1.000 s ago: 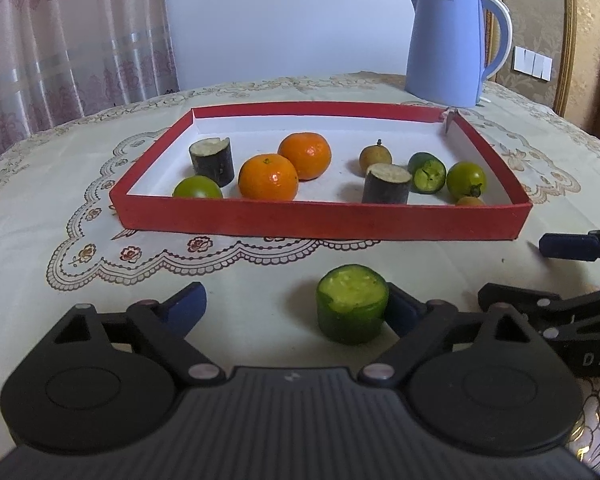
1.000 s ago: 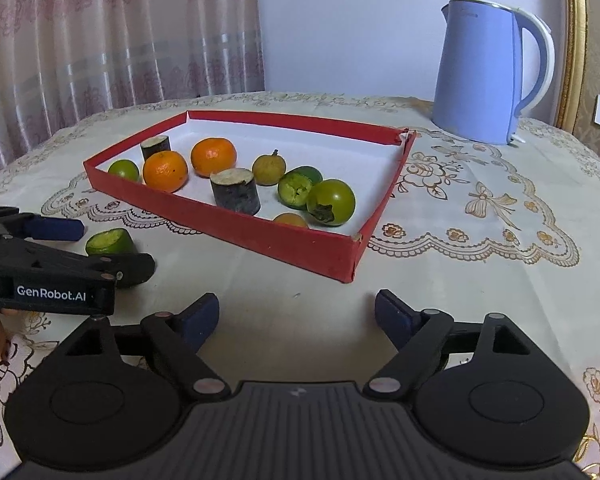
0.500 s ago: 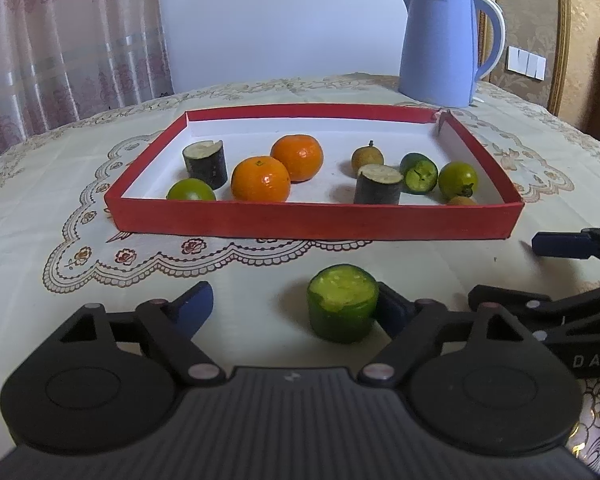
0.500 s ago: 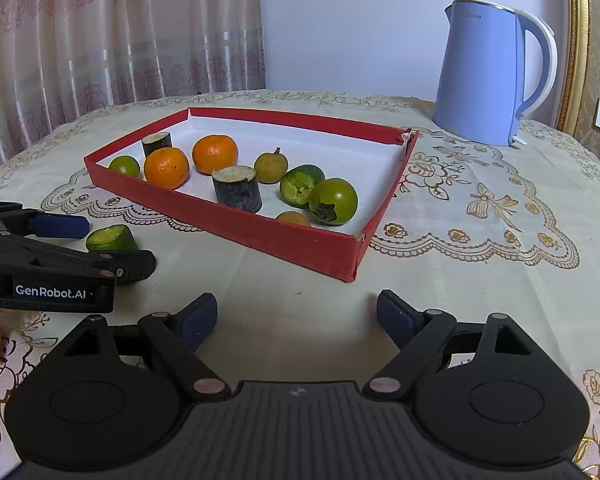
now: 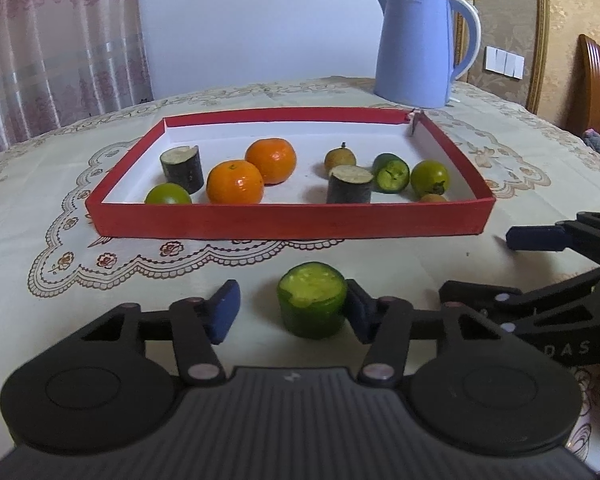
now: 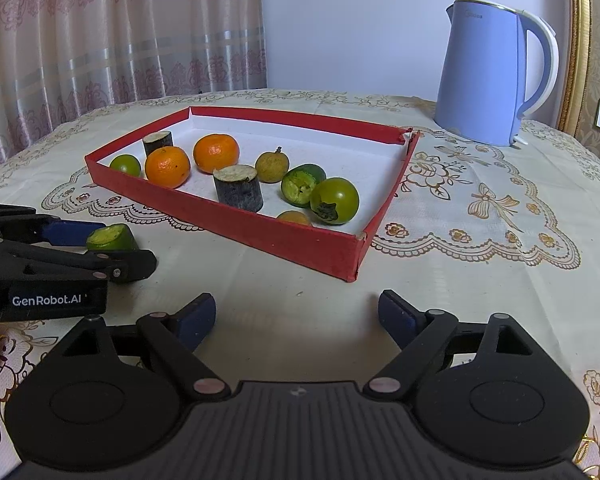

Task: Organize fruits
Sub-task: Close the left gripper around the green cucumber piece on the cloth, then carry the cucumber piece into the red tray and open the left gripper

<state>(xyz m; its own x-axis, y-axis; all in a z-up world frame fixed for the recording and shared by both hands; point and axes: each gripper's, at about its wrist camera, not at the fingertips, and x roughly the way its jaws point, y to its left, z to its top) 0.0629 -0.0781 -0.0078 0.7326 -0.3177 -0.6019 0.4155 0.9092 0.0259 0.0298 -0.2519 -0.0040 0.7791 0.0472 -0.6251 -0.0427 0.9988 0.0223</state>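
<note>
Nearest, the left gripper (image 5: 290, 312) brackets a cut green fruit piece (image 5: 312, 299) standing on the tablecloth (image 5: 112, 292), jaws wide, right pad touching it, left pad apart. The right gripper (image 6: 296, 316) waits spread and empty. Judged step: grasping; next, close, lift over the near wall of the red tray (image 5: 284, 222) beyond

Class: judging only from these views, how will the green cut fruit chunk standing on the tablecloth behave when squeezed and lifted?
The green cut fruit chunk stands on a flat end, so it probably won't roll. Its moist-looking cut top suggests soft flesh that may bruise. The glossy skin could slip.
</note>
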